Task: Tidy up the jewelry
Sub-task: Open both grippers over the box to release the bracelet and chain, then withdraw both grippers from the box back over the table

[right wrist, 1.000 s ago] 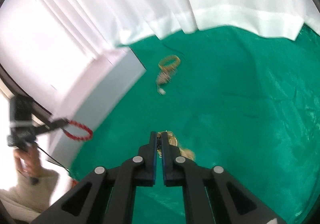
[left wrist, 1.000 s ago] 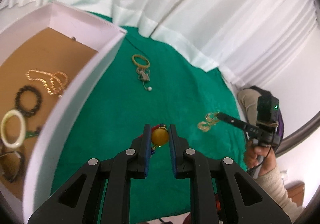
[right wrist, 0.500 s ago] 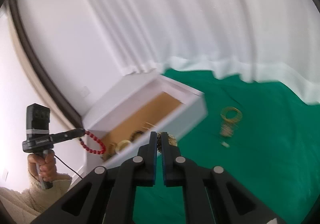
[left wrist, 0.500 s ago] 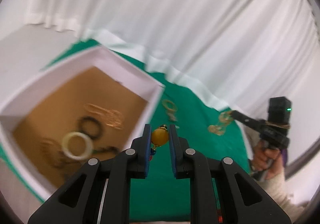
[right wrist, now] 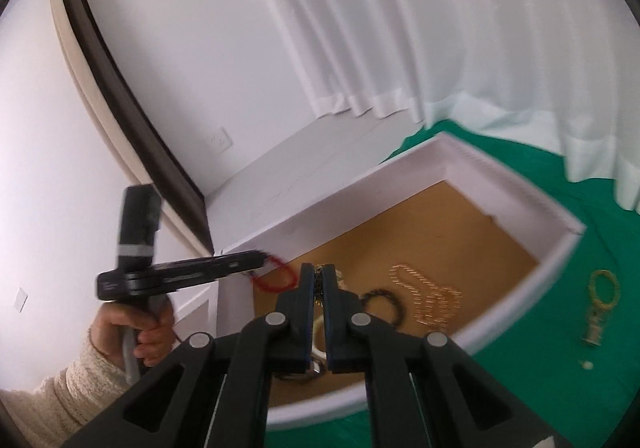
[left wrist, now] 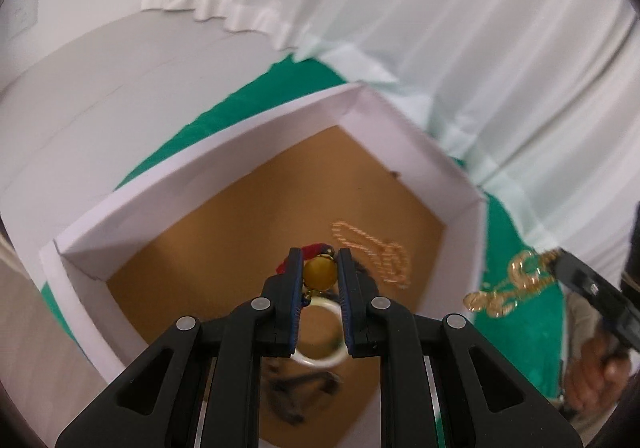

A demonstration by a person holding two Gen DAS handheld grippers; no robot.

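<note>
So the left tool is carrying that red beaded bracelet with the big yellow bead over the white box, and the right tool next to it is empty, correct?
Not quite. The right gripper is not empty: its jaws are shut on a gold chain piece, seen dangling in the left wrist view. The rest holds: the left gripper clamps the red beaded bracelet with the big yellow bead above the white box.

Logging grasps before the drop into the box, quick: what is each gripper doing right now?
Left gripper: shut on the red beaded bracelet, gripped at its yellow bead.
Right gripper: shut on the gold chain.
</note>
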